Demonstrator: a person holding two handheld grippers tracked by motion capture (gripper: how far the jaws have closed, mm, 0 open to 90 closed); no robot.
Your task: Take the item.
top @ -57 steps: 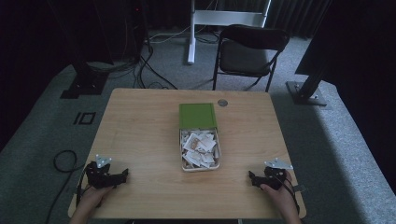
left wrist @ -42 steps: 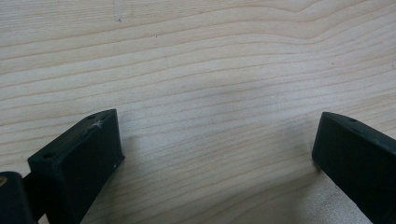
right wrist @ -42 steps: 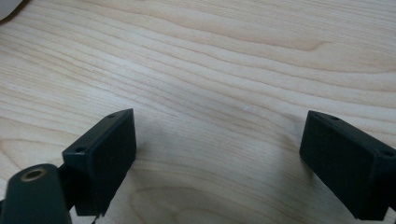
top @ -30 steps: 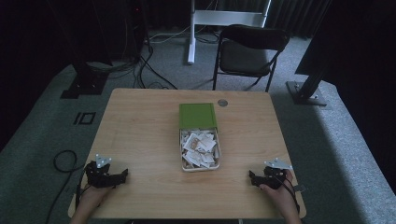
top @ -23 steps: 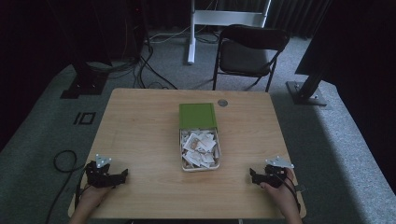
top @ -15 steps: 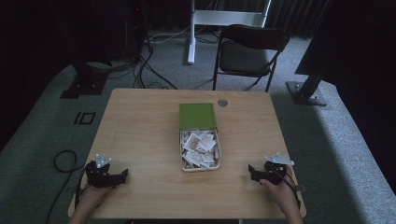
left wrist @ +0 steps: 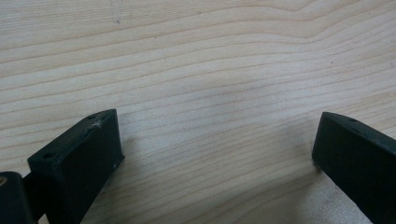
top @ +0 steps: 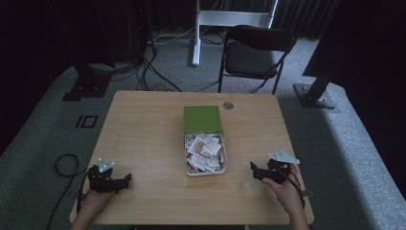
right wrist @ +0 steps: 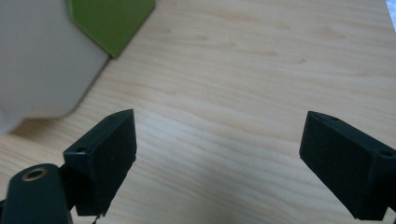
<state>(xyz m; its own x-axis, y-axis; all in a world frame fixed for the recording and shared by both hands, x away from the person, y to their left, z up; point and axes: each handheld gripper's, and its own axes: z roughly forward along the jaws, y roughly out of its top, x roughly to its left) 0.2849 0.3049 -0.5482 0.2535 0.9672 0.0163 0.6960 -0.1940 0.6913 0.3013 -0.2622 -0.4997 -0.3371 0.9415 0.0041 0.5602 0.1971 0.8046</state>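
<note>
Two tools sit low at the near corners of the desk (top: 143,124) in the high view: the left tool (top: 125,180) at the near left, the right tool (top: 254,168) at the near right, each in a hand. Between them, well apart from both, a white box (top: 205,171) full of small paper packets (top: 205,152) lies open, its green lid (top: 203,118) slid back toward the far edge; a small round disc (top: 228,105) lies beyond it. Nothing appears lifted out, so the work looks barely begun, with every packet left to handle. From the left gripper view, its jaws stand wide apart over bare wood, holding nothing. From the right gripper view, its jaws also gape empty, with the box's pale wall (right wrist: 42,60) and a green lid corner (right wrist: 109,21) ahead to the left.
</note>
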